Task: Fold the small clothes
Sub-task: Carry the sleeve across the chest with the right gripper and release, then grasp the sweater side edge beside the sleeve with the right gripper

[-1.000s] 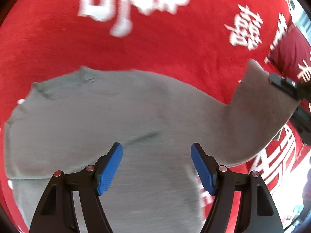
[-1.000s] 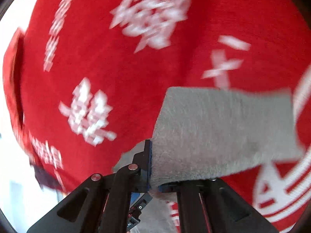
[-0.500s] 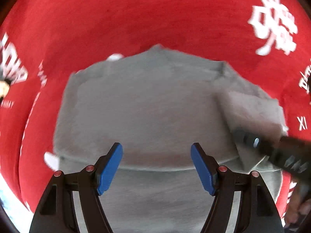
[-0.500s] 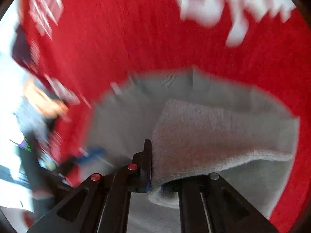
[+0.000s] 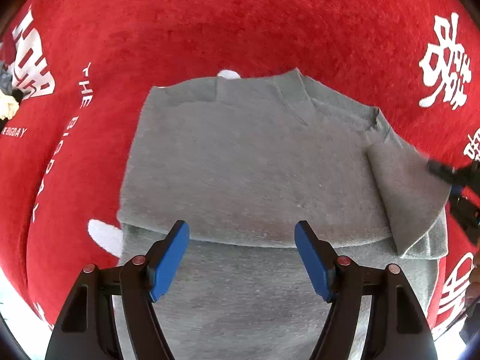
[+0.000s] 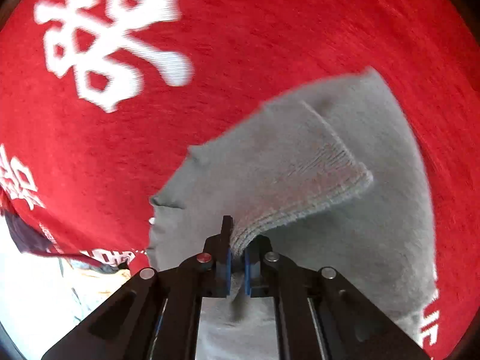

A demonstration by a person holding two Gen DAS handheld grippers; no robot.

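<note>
Sleeve (image 6: 315,180) folded inward since earlier, right gripper (image 6: 237,267) pinching it (cuff end)

Grey knitted sweater (image 5: 246,162) lies flat on red printed cloth (image 5: 210,21), upper part folded over lower. Left claw (image 5: 241,258) above its near part, w/ sleeve cuff (image 6: 315,180) doubled over at right, in right claw (image 6: 237,265).

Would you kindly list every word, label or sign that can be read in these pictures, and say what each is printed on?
"THE BIGDAY": white vertical print on the red cloth.
"BIGDAY": small white print at the cloth's left edge.
Large white Chinese-style characters on the same cloth: I cannot make them out; blurred in the right wrist view.
Grey garment: no text visible.
</note>
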